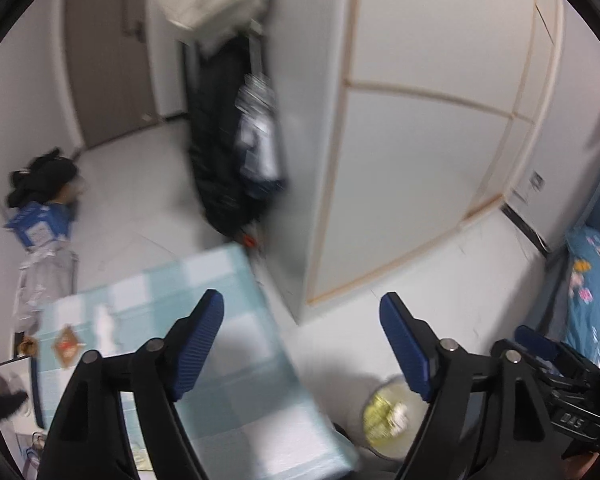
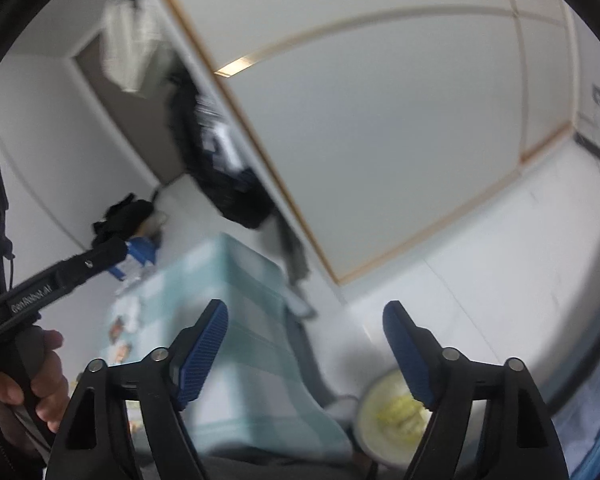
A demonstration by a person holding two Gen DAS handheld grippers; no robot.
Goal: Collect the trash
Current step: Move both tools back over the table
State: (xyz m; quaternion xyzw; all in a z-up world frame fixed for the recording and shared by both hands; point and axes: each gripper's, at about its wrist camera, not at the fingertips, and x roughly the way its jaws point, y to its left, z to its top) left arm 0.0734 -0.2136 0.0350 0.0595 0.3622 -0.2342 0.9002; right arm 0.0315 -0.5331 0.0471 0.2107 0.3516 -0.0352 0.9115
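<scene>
**Both claws empty and wide, the bin below you on the floor**

Your left gripper (image 1: 302, 312) stands with its jaws spread apart and nothing between the blue pads; the right gripper (image 2: 305, 320) is the same, wide and empty. Both point down and forward across the room.

The thing that matters is the trash bin (image 1: 392, 412), low in both views, on the pale floor just beside the table (image 1: 220, 280) with the pale blue checked cloth. In the right wrist view it sits at the same spot, under the right-hand finger (image 2: 404, 352). It looks round, light-coloured and open at the top, with a pale liner, and yellowish crumpled scraps (image 1: 382, 410) inside. Motion blur hides any finer detail, so you cannot tell what the scraps are.

Judge the load as light: paper or wrappers, soft and easy to crush, not fragile. The liner, if it is thin plastic, will be slack and slippery, and likely to tear if pulled by one point. Take it at the rim, gathering a fold between the pads, one claw on each side, so the mouth closes as you lift. Loose scraps elsewhere would want a gentle pinch at the bulkiest part.

On the tabletop at the near left lie a few small items (image 1: 66, 346), too blurred to name; they may be trash as well.
</scene>
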